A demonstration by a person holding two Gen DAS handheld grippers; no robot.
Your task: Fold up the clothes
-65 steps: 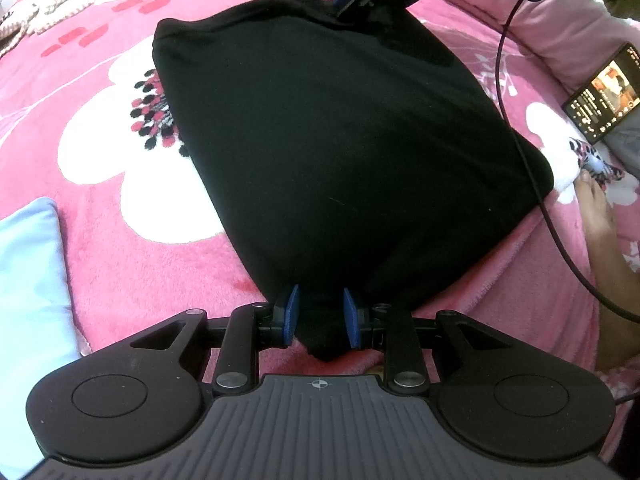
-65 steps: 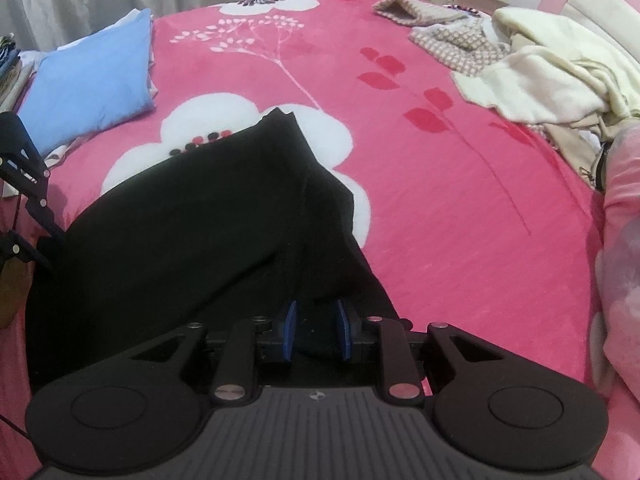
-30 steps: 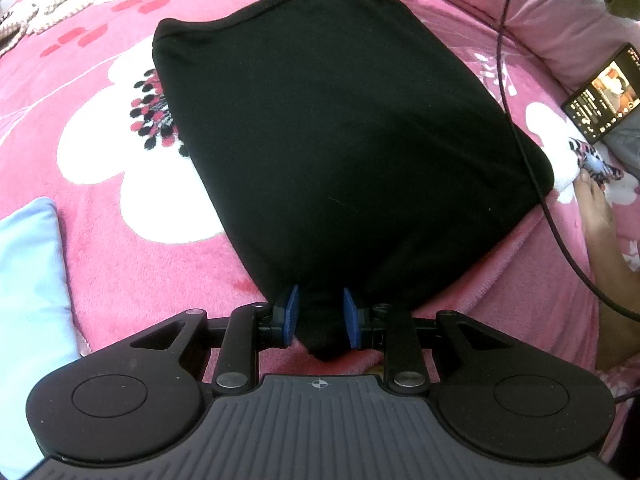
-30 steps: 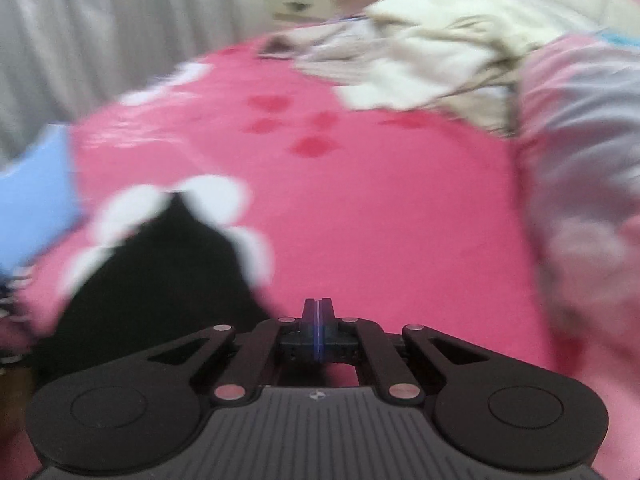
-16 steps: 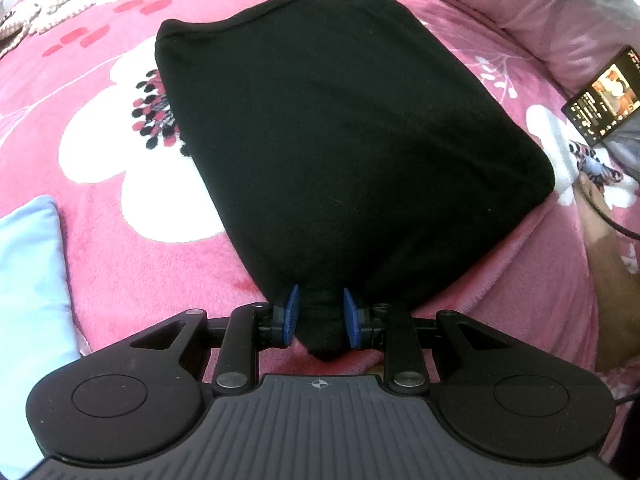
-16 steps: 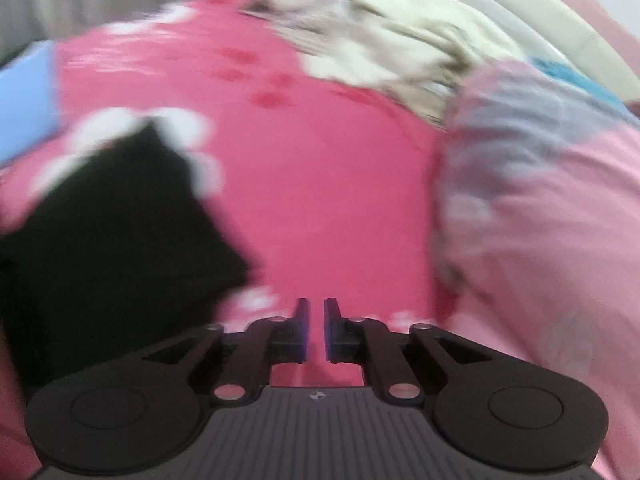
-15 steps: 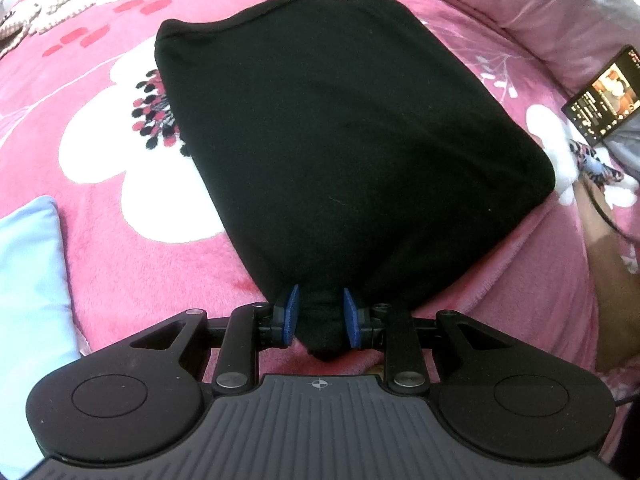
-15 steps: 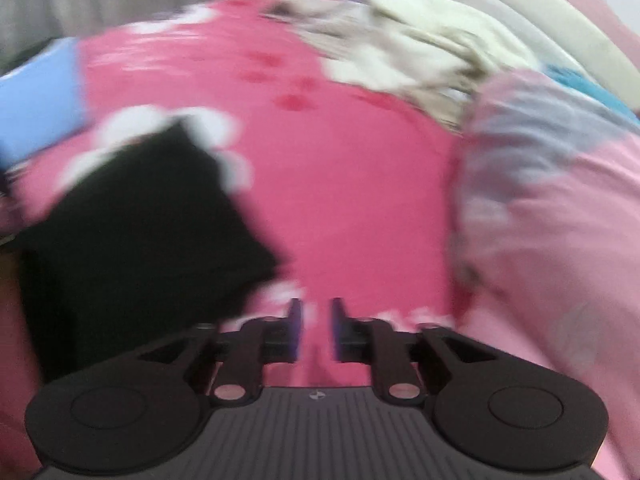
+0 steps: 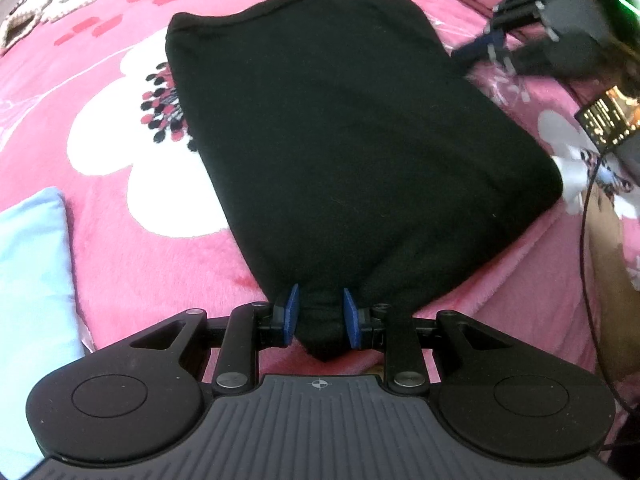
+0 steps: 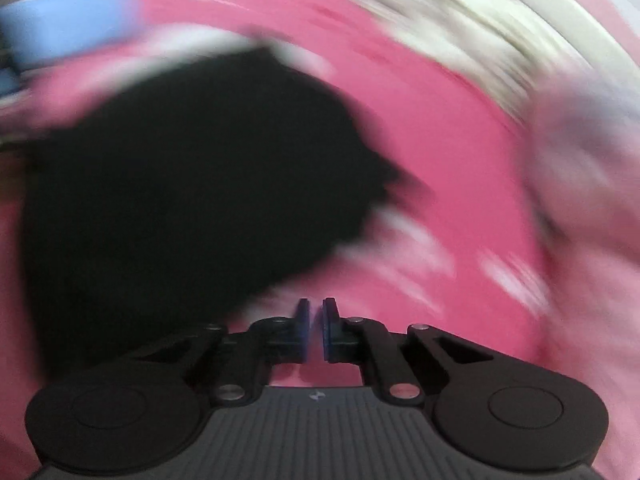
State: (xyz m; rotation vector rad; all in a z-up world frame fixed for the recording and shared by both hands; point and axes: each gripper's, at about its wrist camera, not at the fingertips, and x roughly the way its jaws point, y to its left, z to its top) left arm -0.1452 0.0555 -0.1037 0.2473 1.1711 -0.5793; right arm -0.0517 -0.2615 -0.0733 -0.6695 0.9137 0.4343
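Note:
A folded black garment (image 9: 340, 128) lies flat on the pink flowered blanket (image 9: 120, 272). My left gripper (image 9: 319, 304) is shut on the garment's near corner, with black cloth bunched between the blue pads. In the left wrist view my right gripper (image 9: 476, 46) hovers by the garment's far right edge, blurred. The right wrist view is smeared by motion. There the garment (image 10: 180, 180) fills the left half, and the right gripper (image 10: 315, 308) is closing over bare blanket. Only a thin slit shows between its pads, and nothing is in it.
A lit phone (image 9: 612, 120) lies at the right edge, with a black cable (image 9: 584, 248) and a person's forearm (image 9: 612, 264) below it. A light blue cloth (image 9: 32, 272) lies at the left. Loose clothes (image 9: 36, 4) are piled at the far left corner.
The right gripper swung back toward the black garment and came into the left wrist view at top right. Its pads parted a little, then narrowed. The left gripper kept its grip and place.

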